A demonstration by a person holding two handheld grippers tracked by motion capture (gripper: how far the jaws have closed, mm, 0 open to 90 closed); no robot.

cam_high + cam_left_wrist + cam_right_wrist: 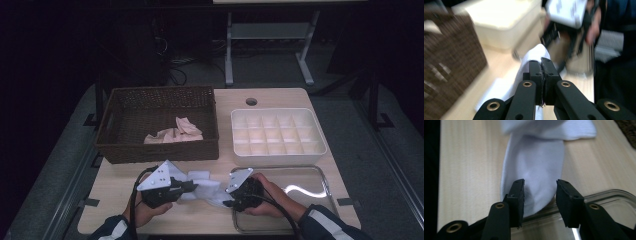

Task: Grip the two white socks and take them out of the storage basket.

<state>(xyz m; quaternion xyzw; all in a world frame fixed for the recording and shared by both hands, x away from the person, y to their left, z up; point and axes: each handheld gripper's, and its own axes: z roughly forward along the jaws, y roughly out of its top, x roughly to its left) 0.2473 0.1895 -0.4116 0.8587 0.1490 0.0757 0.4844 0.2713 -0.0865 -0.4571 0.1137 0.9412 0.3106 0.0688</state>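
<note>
Left hand (142,212): comes in from the bottom edge of the high view, wrapped around the left gripper (192,186), which points toward the clear tray.
Left gripper jaws: pressed together on a fold of the white sock (534,56); in the left gripper view the cloth bunches up just past the tips.
Right hand (270,197): reaches in over the near left corner of the clear tray (320,175), holding the right gripper (227,202) aimed away from the tray.
Right gripper jaws: parted, one on each side of the sock's end (534,182), not closed on it.
White sock (207,187): lies on the tabletop (115,192) just left of the clear tray, between the two grippers; its end reaches the tray's rim (599,196).
Wicker basket (157,150): beyond the tray to the left, with pink cloth (175,132) inside.
White divided box (277,135): directly beyond the tray, near it.
Hard to make out: the left gripper view is blurred, so the box, the basket and the other hand in it are smeared. Both forearms are cut off at the bottom edge. The room beyond the tabletop is dark.
</note>
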